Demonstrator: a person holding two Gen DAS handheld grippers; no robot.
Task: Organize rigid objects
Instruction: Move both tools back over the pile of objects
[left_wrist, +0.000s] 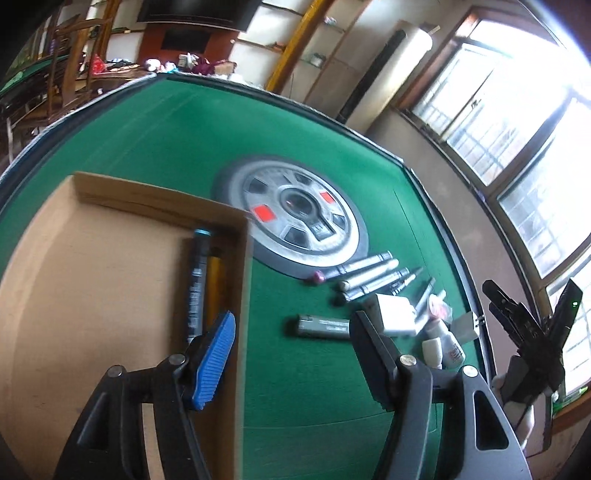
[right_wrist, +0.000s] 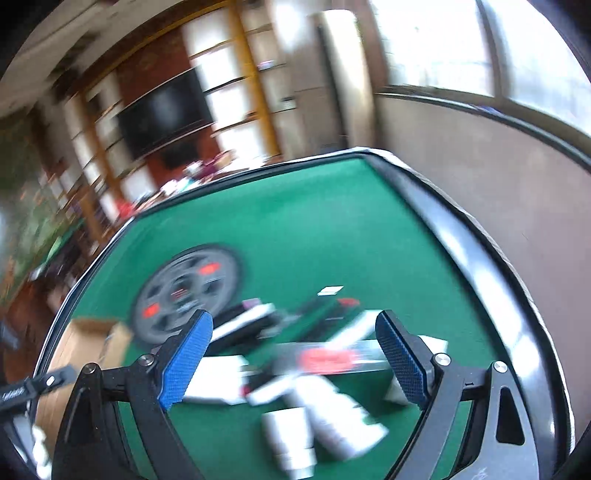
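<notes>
A shallow cardboard box (left_wrist: 92, 280) lies on the green table (left_wrist: 166, 129). Inside it, along its right wall, lie a black marker (left_wrist: 197, 280) and a yellow pen (left_wrist: 215, 284). Right of the box lies a pile of several grey markers (left_wrist: 369, 273), a grey lighter (left_wrist: 321, 326), a white block (left_wrist: 395, 314) and small white bottles (left_wrist: 447, 343). My left gripper (left_wrist: 295, 354) is open and empty, straddling the box's right wall. My right gripper (right_wrist: 295, 358) is open and empty above the blurred pile (right_wrist: 317, 406); it also shows in the left wrist view (left_wrist: 532, 325).
A round grey hub with red squares (left_wrist: 295, 218) is set in the table's middle. The table's raised black rim (left_wrist: 439, 221) runs along the right. A wall and windows stand beyond it. The cardboard box (right_wrist: 85, 343) shows at the left in the right wrist view.
</notes>
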